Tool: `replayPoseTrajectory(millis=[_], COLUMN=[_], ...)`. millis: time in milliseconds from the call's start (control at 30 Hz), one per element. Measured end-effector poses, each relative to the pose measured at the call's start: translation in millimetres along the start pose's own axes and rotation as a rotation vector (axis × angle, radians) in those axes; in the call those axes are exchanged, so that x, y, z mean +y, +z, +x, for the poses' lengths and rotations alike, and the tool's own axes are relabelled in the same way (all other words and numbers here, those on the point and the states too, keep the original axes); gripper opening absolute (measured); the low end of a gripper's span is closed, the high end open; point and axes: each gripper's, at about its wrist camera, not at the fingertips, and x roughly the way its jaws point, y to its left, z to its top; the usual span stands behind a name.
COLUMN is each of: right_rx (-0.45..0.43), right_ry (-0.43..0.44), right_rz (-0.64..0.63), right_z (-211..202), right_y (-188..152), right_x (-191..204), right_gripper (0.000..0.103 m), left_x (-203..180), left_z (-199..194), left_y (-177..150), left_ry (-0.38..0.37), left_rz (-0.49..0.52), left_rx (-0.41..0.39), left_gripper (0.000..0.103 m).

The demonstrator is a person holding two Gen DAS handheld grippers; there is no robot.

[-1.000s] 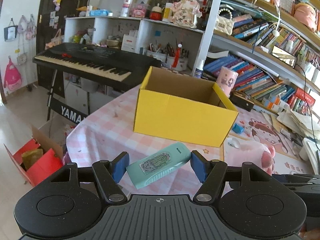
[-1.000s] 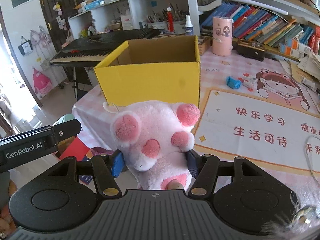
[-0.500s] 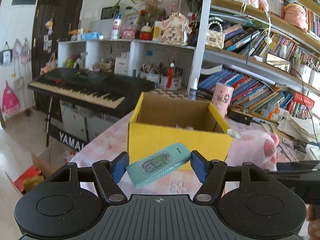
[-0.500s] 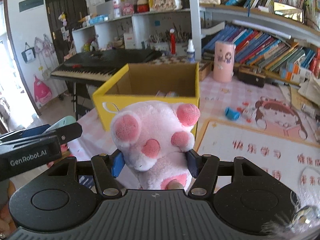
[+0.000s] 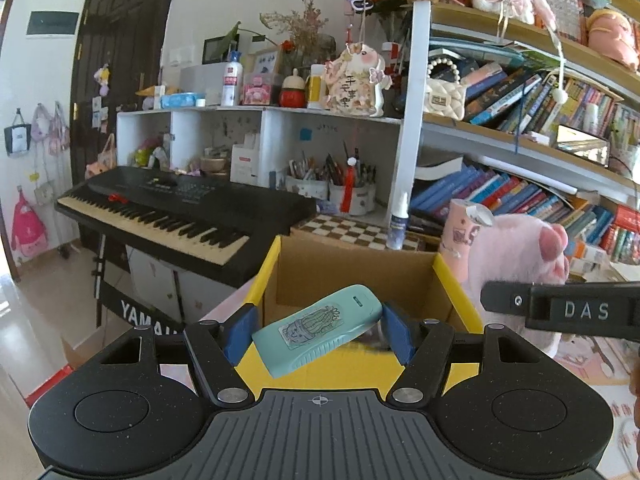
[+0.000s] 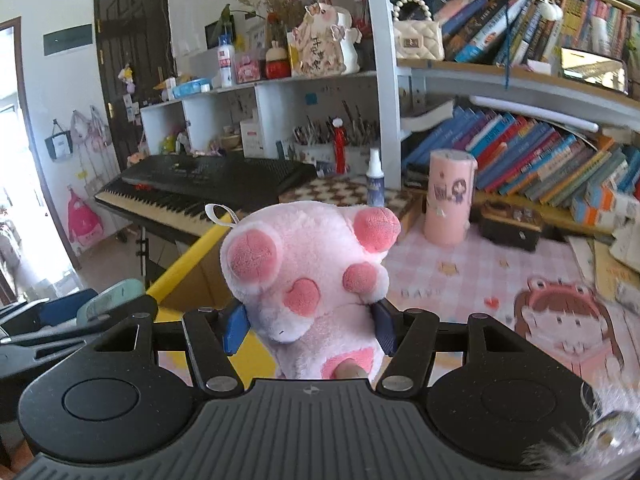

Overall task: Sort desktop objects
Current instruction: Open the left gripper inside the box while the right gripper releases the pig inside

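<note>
My left gripper point(image 5: 318, 330) is shut on a mint-green case point(image 5: 318, 330) with a cactus sticker, held slantwise above the near rim of the open yellow cardboard box point(image 5: 452, 288). My right gripper point(image 6: 308, 324) is shut on a pink plush paw point(image 6: 308, 272) with darker pink pads. In the left wrist view that plush paw point(image 5: 520, 244) hangs at the box's right side, behind the right gripper's black arm point(image 5: 560, 310). In the right wrist view the yellow box point(image 6: 192, 258) lies low left, mostly hidden by the plush, with the mint-green case point(image 6: 110, 300) at the left edge.
A black keyboard point(image 5: 176, 216) stands left of the table. Behind the box are a spray bottle point(image 5: 397, 222), a pink cylinder point(image 6: 450, 196), pen cups and book-filled shelves point(image 6: 540, 156). The pink checked tablecloth point(image 6: 460, 264) carries a cartoon desk mat point(image 6: 560, 320).
Both grippers have risen and moved toward the yellow box with their loads. The case now hangs over the box's near rim, and the plush has come up beside the box's right wall.
</note>
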Motion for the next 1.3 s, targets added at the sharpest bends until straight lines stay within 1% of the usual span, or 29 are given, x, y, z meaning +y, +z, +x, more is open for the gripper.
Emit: replayPoseTrajectory(millis=[133, 367, 533, 733, 800, 833, 1033, 1133, 1200, 1300], right_rx=[-0.009, -0.010, 0.019, 0.091, 0.107, 0.115, 0.178, 0.215, 0.237, 0.256], right_ry=[0.023, 0.058, 0.101, 0.157, 0.174, 0.180, 0.233, 0.257, 0.264, 0.267], right_rz=[-0.026, -0.069, -0.096, -0.105, -0.118, -0.127, -0.148, -0.164, -0.172, -0.181], right_z=[22.1, 54.3, 78.1, 108.8, 118.6, 123.4, 148.2, 157.6, 164.4, 171.9], right_y=[17.4, 37.9, 45.5, 48.2, 47.5, 47.5, 49.1, 47.5, 47.0, 46.1], right_x=[-10.7, -27.2, -35.5, -39.0, -38.4, -37.8, -36.7, -33.6, -32.0, -29.9], right_gripper=[0.058, 0.059, 0.059, 0.059, 0.059, 0.059, 0.059, 0.059, 0.059, 0.059], left_x=[-10.6, -36.5, -49.9, -57.5, -58.4, -60.5, -62.5, -62.8, -62.5, -60.7], left_z=[21.4, 58.0, 80.8, 101.4, 102.5, 103.9, 111.5, 110.5, 108.9, 105.7], left_y=[5.2, -0.8, -8.2, -16.1, -17.3, -17.8, -18.2, -18.7, -18.1, -16.5], left_ry=[0.010, -0.002, -0.007, -0.003, -0.007, -0.001, -0.007, -0.004, 0.010, 0.021], left_rz=[0.001, 0.055, 0.091, 0.119, 0.122, 0.143, 0.145, 0.147, 0.144, 0.141], left_rx=[0.008, 0.081, 0.140, 0.217, 0.210, 0.213, 0.233, 0.232, 0.232, 0.226], left_gripper=[0.067, 0.067, 0.067, 0.067, 0.067, 0.067, 0.068, 0.070, 0.076, 0.077])
